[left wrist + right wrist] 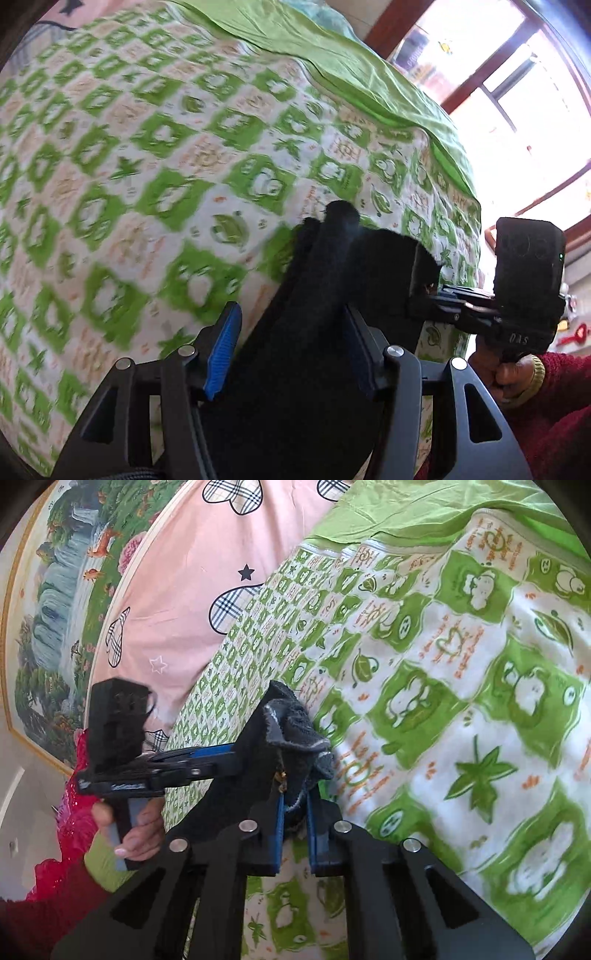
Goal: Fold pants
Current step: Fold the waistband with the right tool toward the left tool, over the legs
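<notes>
**Pants gathered and held up, no finished fold laid down**

The black pants (314, 332) hung as a bunched mass between the two grippers, above the green-and-white patterned quilt (147, 155) on the bed. None of the fabric appeared to lie flat on the quilt, so the fold itself could not be called done; the stage looked like carrying or re-gripping a doubled-up garment.

The left gripper (295, 354) stood partly open. Its blue-padded fingers (223, 350) sat on either side of the dark cloth, which filled the gap, but there was daylight between the left pad and the fabric, so it did not look clamped. Whether the far pad pressed on the cloth could not be told.

The right gripper (295, 834) was nearly closed, its blue pads pinching a narrow tuck of the pants (295, 738), where a grey inner lining and a small brass zipper pull (282, 779) showed. In the left wrist view it reached in from the right, held by a hand (513, 376) in a red sleeve, and gripped the cloth's edge.

Judging from this, what remained was to lay the pants on the quilt, square the layers, and make or finish the fold. How many folds the bundle already held was not visible.
</notes>
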